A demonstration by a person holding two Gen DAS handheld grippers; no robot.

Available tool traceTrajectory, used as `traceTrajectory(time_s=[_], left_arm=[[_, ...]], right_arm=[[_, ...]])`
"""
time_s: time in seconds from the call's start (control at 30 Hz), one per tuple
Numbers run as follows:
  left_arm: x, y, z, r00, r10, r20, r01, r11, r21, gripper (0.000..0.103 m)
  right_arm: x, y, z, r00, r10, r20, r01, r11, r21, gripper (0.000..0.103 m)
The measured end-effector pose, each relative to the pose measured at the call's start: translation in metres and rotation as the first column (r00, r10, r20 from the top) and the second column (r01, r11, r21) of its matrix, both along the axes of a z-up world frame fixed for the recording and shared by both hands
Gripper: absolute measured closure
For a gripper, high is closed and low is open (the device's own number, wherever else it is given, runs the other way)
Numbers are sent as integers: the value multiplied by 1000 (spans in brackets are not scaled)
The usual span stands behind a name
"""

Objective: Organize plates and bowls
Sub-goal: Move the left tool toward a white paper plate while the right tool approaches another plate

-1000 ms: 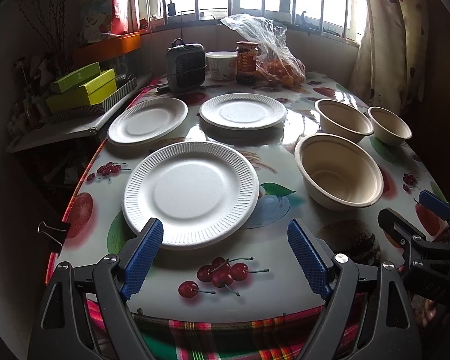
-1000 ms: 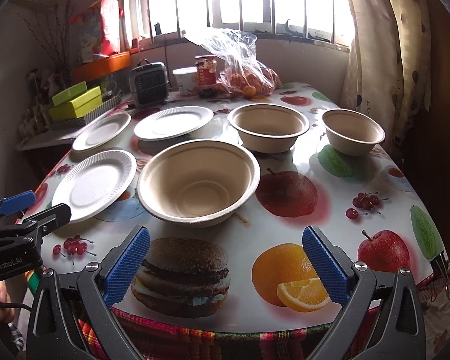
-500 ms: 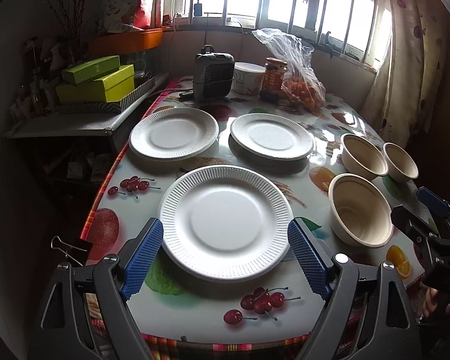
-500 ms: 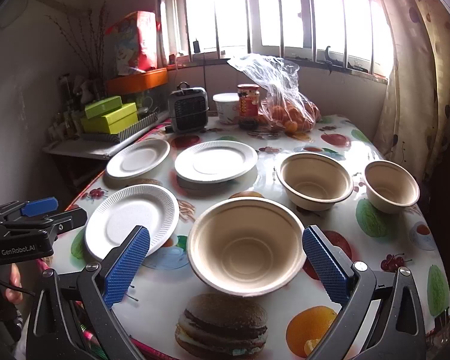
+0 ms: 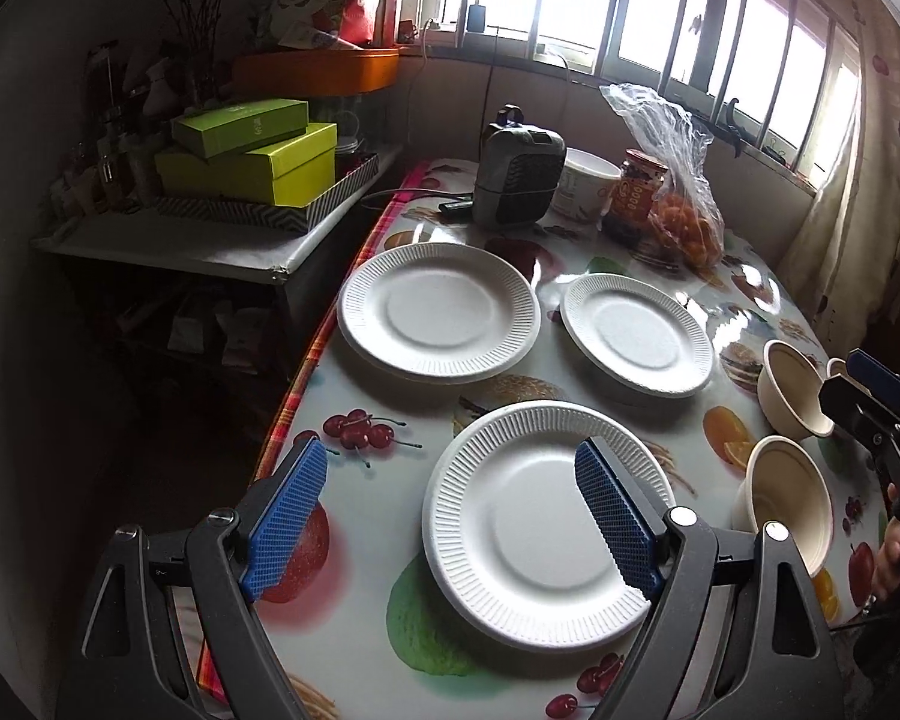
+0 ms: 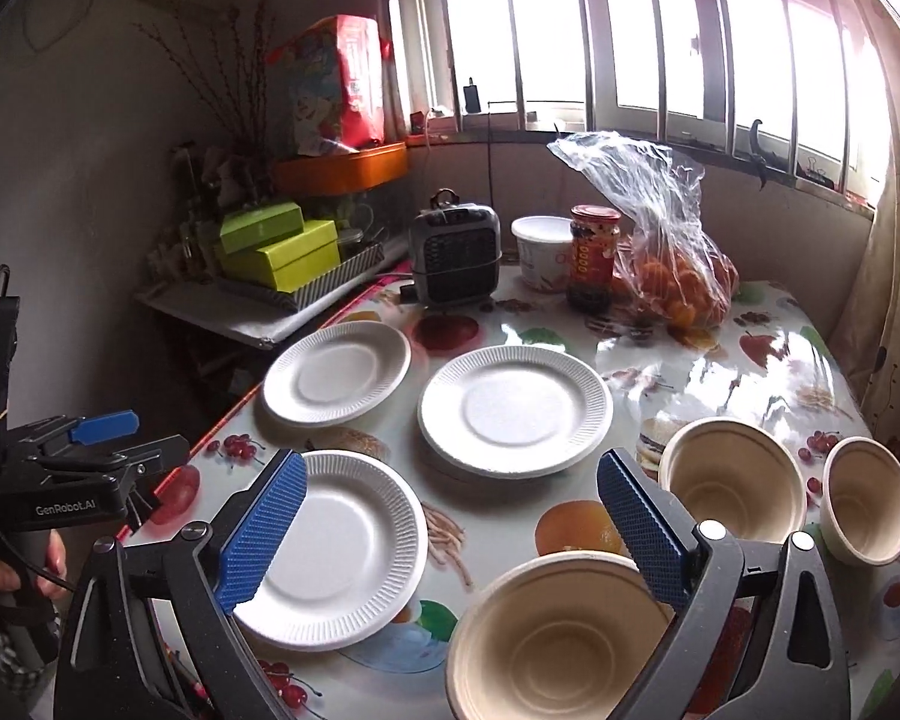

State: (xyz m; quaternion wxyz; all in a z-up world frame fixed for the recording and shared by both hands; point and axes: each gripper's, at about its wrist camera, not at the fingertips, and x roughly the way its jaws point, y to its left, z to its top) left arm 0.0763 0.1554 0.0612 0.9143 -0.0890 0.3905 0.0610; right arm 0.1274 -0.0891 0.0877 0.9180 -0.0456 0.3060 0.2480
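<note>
Three white ridged paper plates lie on the fruit-print table: a near plate (image 5: pixel 546 525) (image 6: pixel 342 546), a far-left plate (image 5: pixel 438 309) (image 6: pixel 336 372) and a far-middle plate (image 5: pixel 636 333) (image 6: pixel 513 408). Three beige bowls stand to the right: a large near bowl (image 6: pixel 555 642) (image 5: pixel 789 507), a middle bowl (image 6: pixel 732 480) (image 5: pixel 789 387) and a small bowl (image 6: pixel 867 498). My left gripper (image 5: pixel 450 516) hovers open above the near plate's left part, empty. My right gripper (image 6: pixel 450 531) is open and empty above the table between the near plate and the large bowl.
At the table's far end stand a small grey heater (image 6: pixel 456 258), a white tub (image 6: pixel 543 249), a jar (image 6: pixel 594 258) and a plastic bag of oranges (image 6: pixel 672 264). A side shelf with green boxes (image 5: pixel 252 156) is on the left. A curtain (image 6: pixel 894 300) hangs right.
Both grippers have risen and drawn back from the table, so I see the plates and bowls from higher up. The left gripper has swung leftward. Nothing on the table has moved.
</note>
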Motion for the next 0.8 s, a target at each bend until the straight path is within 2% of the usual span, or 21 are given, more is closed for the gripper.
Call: traceTrajectory(time_s=[0.3, 0.6, 0.8], left_arm=[[17, 23, -1, 999, 45, -1, -45, 999, 0, 19], [25, 48, -5, 995, 98, -9, -99, 995, -10, 19], [30, 55, -7, 994, 106, 3, -106, 994, 22, 19]], right_arm=[[30, 37, -2, 998, 62, -23, -63, 998, -25, 5], [53, 62, -16, 993, 85, -86, -89, 995, -42, 6], [70, 76, -26, 986, 98, -135, -106, 993, -55, 17]])
